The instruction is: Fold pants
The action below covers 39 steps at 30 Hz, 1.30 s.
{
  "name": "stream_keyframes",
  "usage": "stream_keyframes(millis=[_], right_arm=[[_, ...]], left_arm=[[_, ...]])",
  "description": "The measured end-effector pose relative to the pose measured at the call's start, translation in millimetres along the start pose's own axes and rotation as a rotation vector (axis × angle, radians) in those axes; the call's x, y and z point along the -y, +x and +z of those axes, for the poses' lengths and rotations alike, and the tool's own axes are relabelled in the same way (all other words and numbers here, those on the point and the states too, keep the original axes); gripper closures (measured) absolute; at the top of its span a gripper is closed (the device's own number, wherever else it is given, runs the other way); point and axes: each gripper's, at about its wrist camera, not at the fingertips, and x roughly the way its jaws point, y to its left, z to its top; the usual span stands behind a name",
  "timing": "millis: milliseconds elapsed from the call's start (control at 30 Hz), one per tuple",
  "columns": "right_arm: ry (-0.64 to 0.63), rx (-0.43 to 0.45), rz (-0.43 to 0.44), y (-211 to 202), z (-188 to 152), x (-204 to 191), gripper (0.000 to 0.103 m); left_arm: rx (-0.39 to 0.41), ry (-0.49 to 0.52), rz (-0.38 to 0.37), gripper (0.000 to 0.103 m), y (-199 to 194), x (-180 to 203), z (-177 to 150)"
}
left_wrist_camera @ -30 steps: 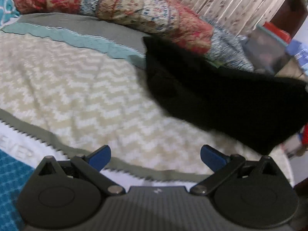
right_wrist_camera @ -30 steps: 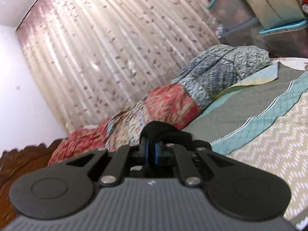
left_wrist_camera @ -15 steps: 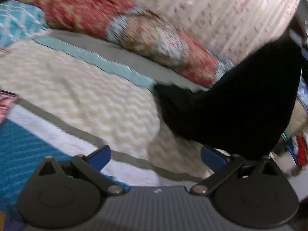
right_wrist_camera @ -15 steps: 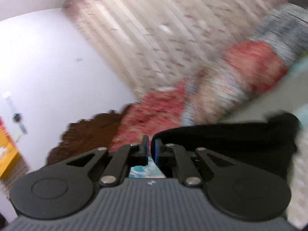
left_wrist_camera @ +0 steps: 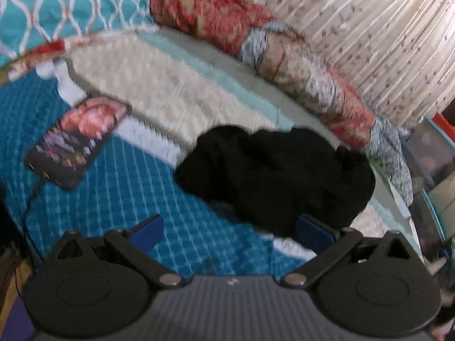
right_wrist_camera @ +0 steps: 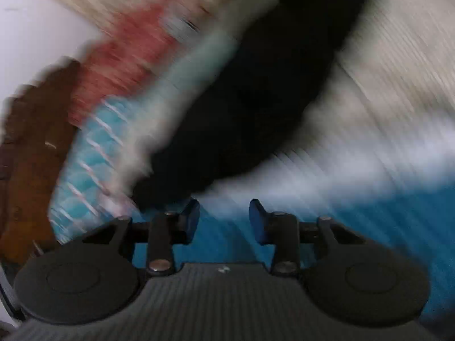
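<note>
The black pants (left_wrist_camera: 273,179) lie in a bunched heap on the bed, across the teal and cream quilt. My left gripper (left_wrist_camera: 230,231) stands open just short of the heap, its right pad close to the cloth's near edge, nothing between the pads. In the blurred right wrist view the black pants (right_wrist_camera: 256,93) stretch from the upper right down toward my right gripper (right_wrist_camera: 224,218). Its jaws are opening, with only teal quilt in the gap; the heap's near edge sits by the left pad.
A dark flowered pouch (left_wrist_camera: 75,142) with a cord lies on the teal quilt (left_wrist_camera: 119,187) at the left. Rolled red and patterned blankets (left_wrist_camera: 284,54) line the far side before a pale curtain (left_wrist_camera: 369,22). Storage boxes (left_wrist_camera: 432,153) stand at the right; a brown headboard (right_wrist_camera: 31,147) at the left.
The pants were held up by my shut right gripper; now they lie heaped on the bed and that gripper has dropped and parted its jaws. The left gripper swung across toward the teal quilt.
</note>
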Motion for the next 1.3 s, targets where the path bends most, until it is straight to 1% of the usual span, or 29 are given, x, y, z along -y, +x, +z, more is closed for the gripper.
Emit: stream_keyframes(millis=[33, 67, 100, 133, 200, 267, 300, 367, 400, 433, 500, 567, 633, 667, 700, 733, 767, 800, 833, 867, 900, 967, 1000, 1067, 1133, 1167, 1200, 1233, 1300], right_arm=[[0.04, 0.004, -0.021, -7, -4, 13, 0.06], [0.075, 0.041, -0.037, -19, 0, 26, 0.06], [0.102, 0.098, -0.05, -33, 8, 37, 0.06], [0.122, 0.161, -0.069, -47, 23, 45, 0.06], [0.127, 0.265, -0.094, -64, 48, 59, 0.057], [0.082, 0.368, -0.133, -77, 88, 64, 0.048], [0.051, 0.407, -0.159, -77, 103, 64, 0.041], [-0.03, 0.475, -0.223, -68, 146, 66, 0.034], [-0.069, 0.493, -0.247, -59, 167, 64, 0.025], [-0.104, 0.506, -0.272, -40, 182, 59, 0.017], [-0.162, 0.509, -0.321, -10, 205, 63, 0.016], [-0.161, 0.513, -0.364, 10, 216, 79, 0.016], [-0.13, 0.513, -0.358, 28, 234, 85, 0.016], [-0.115, 0.51, -0.352, 27, 235, 90, 0.016], [-0.107, 0.502, -0.34, 35, 242, 91, 0.018], [-0.122, 0.479, -0.33, 44, 247, 90, 0.038], [-0.149, 0.435, -0.333, 49, 245, 83, 0.06], [-0.169, 0.377, -0.375, 55, 247, 79, 0.096], [-0.16, 0.361, -0.433, 54, 250, 77, 0.097], [-0.136, 0.401, -0.422, 41, 253, 75, 0.097], [-0.103, 0.458, -0.367, 22, 256, 75, 0.097], [-0.023, 0.597, -0.262, -31, 261, 74, 0.097], [0.006, 0.663, -0.231, -61, 262, 73, 0.097], [0.036, 0.797, -0.185, -123, 255, 74, 0.097], [0.051, 0.902, -0.142, -182, 234, 78, 0.097], [0.051, 0.944, -0.131, -209, 216, 82, 0.097], [0.047, 0.965, -0.131, -227, 200, 86, 0.097], [0.043, 0.976, -0.138, -243, 179, 92, 0.097], [0.038, 0.959, -0.19, -264, 135, 110, 0.097]], left_arm=[[-0.012, 0.001, -0.002, 0.0, 5, -2, -2], [-0.021, -0.008, -0.005, 0.0, 10, -3, -2], [-0.028, -0.029, -0.013, 0.0, 16, -6, -1], [-0.043, -0.059, -0.022, 0.0, 23, -8, 0], [-0.077, -0.121, -0.055, 0.0, 37, -15, 6], [-0.095, -0.163, -0.082, 0.0, 51, -19, 14], [-0.109, -0.192, -0.087, 0.0, 59, -21, 19], [-0.133, -0.252, -0.099, 0.0, 76, -26, 27], [-0.136, -0.276, -0.104, 0.0, 83, -27, 30], [-0.136, -0.289, -0.104, 0.0, 90, -28, 33], [-0.133, -0.309, -0.095, 0.0, 100, -26, 37], [-0.129, -0.315, -0.089, 0.0, 107, -22, 40], [-0.126, -0.313, -0.065, 0.0, 113, -15, 42], [-0.126, -0.312, -0.05, 0.001, 116, -12, 42], [-0.125, -0.312, -0.037, 0.002, 117, -9, 43], [-0.125, -0.31, -0.026, 0.015, 119, -5, 44], [-0.133, -0.304, -0.017, 0.037, 122, -1, 46], [-0.144, -0.293, 0.01, 0.046, 124, 2, 48], [-0.151, -0.29, 0.018, 0.064, 124, 4, 50], [-0.161, -0.294, -0.002, 0.077, 125, 7, 54], [-0.161, -0.295, -0.016, 0.078, 123, 9, 60], [-0.111, -0.272, -0.049, 0.082, 112, 19, 79], [-0.076, -0.264, -0.086, 0.083, 103, 26, 91], [0.002, -0.256, -0.183, 0.083, 81, 43, 111], [0.065, -0.218, -0.264, 0.083, 61, 61, 121], [0.084, -0.194, -0.299, 0.083, 51, 68, 122], [0.094, -0.164, -0.329, 0.083, 42, 76, 118], [0.091, -0.138, -0.338, 0.083, 36, 80, 111], [0.055, -0.082, -0.319, 0.083, 31, 83, 90]])
